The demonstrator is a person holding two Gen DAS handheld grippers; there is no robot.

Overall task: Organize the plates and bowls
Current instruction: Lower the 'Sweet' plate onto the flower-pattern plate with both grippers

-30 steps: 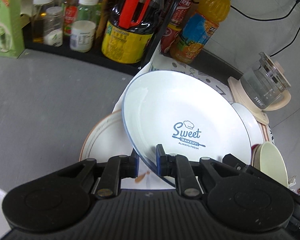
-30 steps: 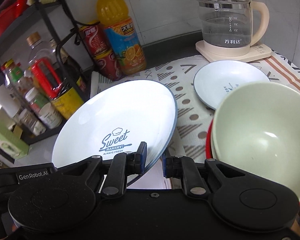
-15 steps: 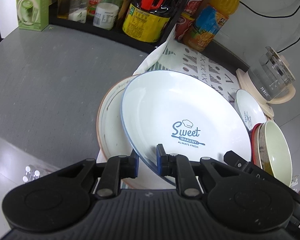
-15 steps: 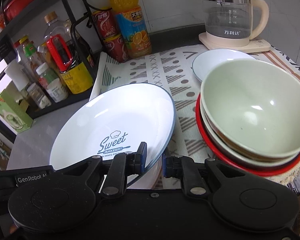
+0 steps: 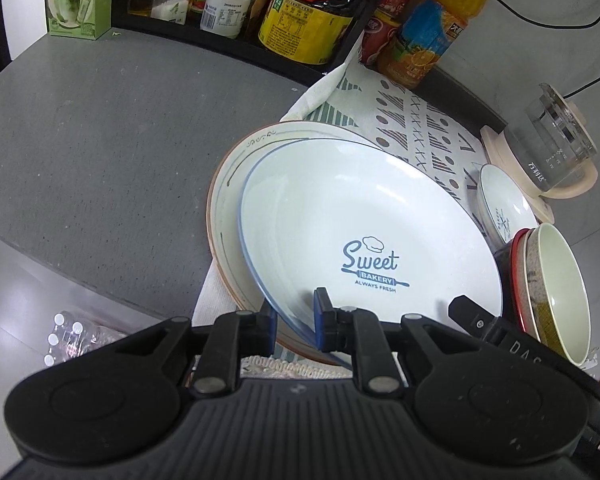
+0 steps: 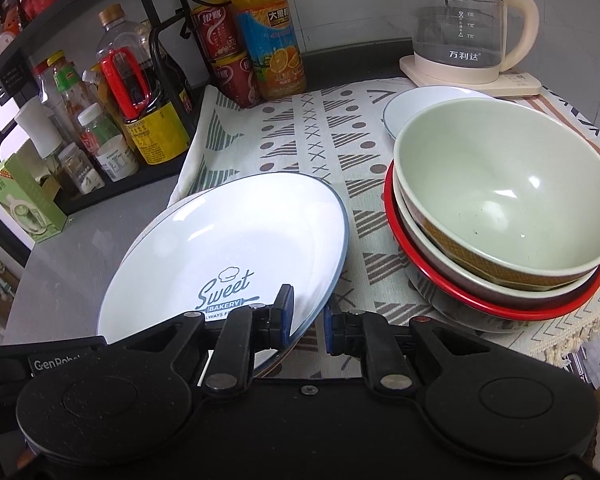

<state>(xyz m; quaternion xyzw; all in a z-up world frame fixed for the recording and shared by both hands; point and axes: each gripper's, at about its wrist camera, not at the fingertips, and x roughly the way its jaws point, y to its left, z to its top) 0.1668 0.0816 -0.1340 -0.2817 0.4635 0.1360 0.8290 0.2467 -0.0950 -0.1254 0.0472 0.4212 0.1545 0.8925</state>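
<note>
Both grippers grip the near rim of a white "Sweet Bakery" plate (image 5: 364, 216), blue-rimmed, also in the right wrist view (image 6: 228, 248). My left gripper (image 5: 295, 320) is shut on its rim. My right gripper (image 6: 306, 316) is shut on the rim too. The plate sits low over a larger brown-rimmed plate (image 5: 230, 176). A stack of bowls (image 6: 500, 200), pale green on top and red at the bottom, stands to the right and shows in the left wrist view (image 5: 552, 292). A small white plate (image 5: 504, 206) lies beyond it.
A patterned cloth (image 6: 312, 136) covers the grey counter (image 5: 100, 140). A rack of bottles (image 5: 300, 12), an orange juice bottle (image 6: 270, 40) and red cans (image 6: 224, 56) stand at the back. A glass kettle (image 6: 464, 20) stands at the back right.
Both grippers have lowered the Sweet Bakery plate toward me and down over the brown-rimmed plate. The bowl stack now sits farther from the right camera.
</note>
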